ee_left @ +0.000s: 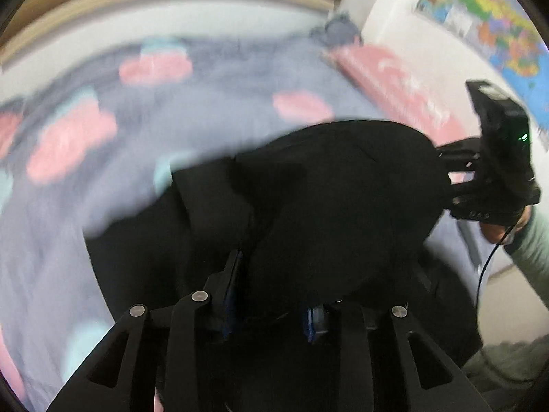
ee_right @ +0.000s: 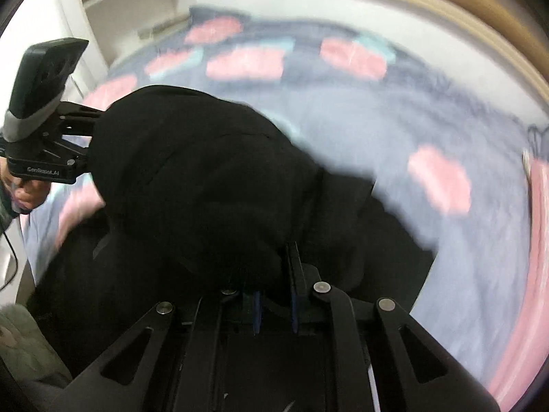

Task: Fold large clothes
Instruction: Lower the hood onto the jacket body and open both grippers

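A large black garment (ee_left: pixel 326 199) hangs bunched between my two grippers above the bed; it also fills the right wrist view (ee_right: pixel 206 189). My left gripper (ee_left: pixel 274 295) is shut on the black cloth, which covers its fingertips. My right gripper (ee_right: pixel 274 274) is shut on the cloth too. The right gripper's body (ee_left: pixel 497 171) shows at the right of the left wrist view, its fingers hidden in the garment. The left gripper's body (ee_right: pixel 44 130) shows at the left of the right wrist view.
A grey-blue bedspread (ee_left: pixel 103 171) with pink and mint patches covers the bed, also in the right wrist view (ee_right: pixel 394 130). A pink pillow (ee_left: pixel 394 82) lies at the far right. A wall map (ee_left: pixel 487 17) hangs behind. White shelves (ee_right: pixel 137 7) stand at the left.
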{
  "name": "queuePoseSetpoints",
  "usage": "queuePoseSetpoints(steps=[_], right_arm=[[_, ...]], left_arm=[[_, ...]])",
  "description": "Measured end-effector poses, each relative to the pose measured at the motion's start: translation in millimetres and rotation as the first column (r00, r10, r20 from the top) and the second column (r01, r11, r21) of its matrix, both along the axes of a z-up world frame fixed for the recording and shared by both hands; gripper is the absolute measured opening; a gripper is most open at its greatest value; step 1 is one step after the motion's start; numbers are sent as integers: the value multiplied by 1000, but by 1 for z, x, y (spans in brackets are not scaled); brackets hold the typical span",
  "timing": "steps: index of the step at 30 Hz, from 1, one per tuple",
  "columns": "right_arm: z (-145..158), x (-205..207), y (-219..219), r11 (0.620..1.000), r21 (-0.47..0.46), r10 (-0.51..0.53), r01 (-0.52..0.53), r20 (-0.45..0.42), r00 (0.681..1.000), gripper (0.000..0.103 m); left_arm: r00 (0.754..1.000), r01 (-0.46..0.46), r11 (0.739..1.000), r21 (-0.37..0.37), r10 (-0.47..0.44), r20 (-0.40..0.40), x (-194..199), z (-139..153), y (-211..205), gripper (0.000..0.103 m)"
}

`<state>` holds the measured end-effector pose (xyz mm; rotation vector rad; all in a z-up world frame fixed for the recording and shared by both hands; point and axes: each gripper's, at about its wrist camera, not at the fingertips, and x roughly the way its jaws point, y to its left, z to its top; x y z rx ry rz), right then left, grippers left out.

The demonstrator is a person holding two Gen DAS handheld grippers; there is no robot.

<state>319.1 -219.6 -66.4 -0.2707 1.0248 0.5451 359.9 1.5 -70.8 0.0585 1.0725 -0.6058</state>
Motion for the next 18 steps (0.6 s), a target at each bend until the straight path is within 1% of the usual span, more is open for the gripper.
queuePoseSetpoints(steps=[1,2,3,4,6,7,8,9,11,12,13,14,16,17,18], right_arm=[[-14,-11,1,1000,-3,-19,19,-26,999,17],[-26,-20,0,999,-7,-37,37,-50,998,18],[-34,-25,-1,998,-15,-57,57,-72,996,21],[-39,-28,-4,997,-18,-77,75,-97,992,23],[-38,-34,-13,993,-2,-114,115,-129,985,27],[-33,-35,-19,991,7,-134,136,-131,982,28],[-24,-35,-26,988,16,-151,154,-129,980,33],[-17,-33,-30,986,23,-159,163,-125,979,38],[17,-26,-36,981,62,-177,182,-74,981,43],[27,-23,-35,980,75,-181,185,-55,982,44],[46,-16,-32,976,97,-193,194,-24,981,44],[58,-8,-28,973,119,-198,198,-12,980,44],[75,7,-17,965,174,-198,194,7,980,44],[80,20,-7,959,188,-217,212,6,976,44],[78,31,3,956,182,-234,231,-4,972,44]], left_arm=[[999,-6,1000,14,6,-31,-10,-14,-1,34],[997,-18,999,32,20,-80,-22,-32,0,36],[994,-24,999,47,29,-107,-31,-41,2,37],[991,-32,997,68,41,-128,-40,-50,3,37],[988,-44,995,87,56,-141,-58,-53,8,37],[988,-46,996,70,56,-145,-64,-48,11,37],[987,-51,998,34,55,-148,-70,-38,17,37],[987,-55,998,17,57,-148,-74,-31,22,37],[990,-68,998,-6,67,-126,-77,-12,31,41],[991,-79,996,-32,76,-106,-76,2,36,42],[993,-90,994,-61,84,-89,-71,14,40,42],[994,-103,988,-112,97,-58,-65,32,44,43],[992,-129,971,-201,129,-16,-49,55,49,44],[989,-145,962,-231,147,-10,-40,63,48,47],[985,-168,953,-254,170,-13,-25,68,46,47]])
